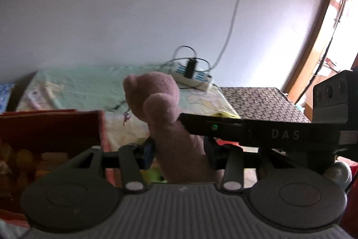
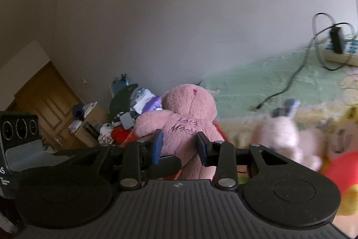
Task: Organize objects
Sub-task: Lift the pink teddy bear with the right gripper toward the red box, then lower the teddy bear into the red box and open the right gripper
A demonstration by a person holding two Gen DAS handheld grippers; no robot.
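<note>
The pink teddy bear [image 2: 185,124] is held up off the bed [image 2: 257,86], pinched by both grippers at once. In the left wrist view the left hand-held gripper [image 1: 179,155] is seen clamped on a plush limb, w/ blue pads [image 1: 148,155] pressed into the fur on either side; the bear [image 1: 161,102] rises upright above the fingers. In the right wrist view the right hand-held gripper [image 2: 179,147] is closed onto the bear's lower body, pads [image 2: 158,146] sunk into the plush just below the stitched purple lettering.

The right gripper's black body [image 1: 264,131], marked "DAS", is seen crossing the left view from the right, touching the bear & blocking part of the bed behind.

Surroundings: a red box [image 1: 51,127] sits at left of the left gripper, w/ blurred yellowish things inside. A white power strip [image 1: 193,77] w/ a black plug and looped cables lies at the far edge of the green sheet, near the wall. A yellow-green item [image 1: 223,114] is partly hidden behind the gripper body. In the right view, a pale plush toy [image 2: 282,133] (blurred) lies right of the bear, w/ a red-and-yellow toy [image 2: 344,174] at the frame edge. A clutter pile [image 2: 125,113] & wooden door [image 2: 51,102] are seen at left.
</note>
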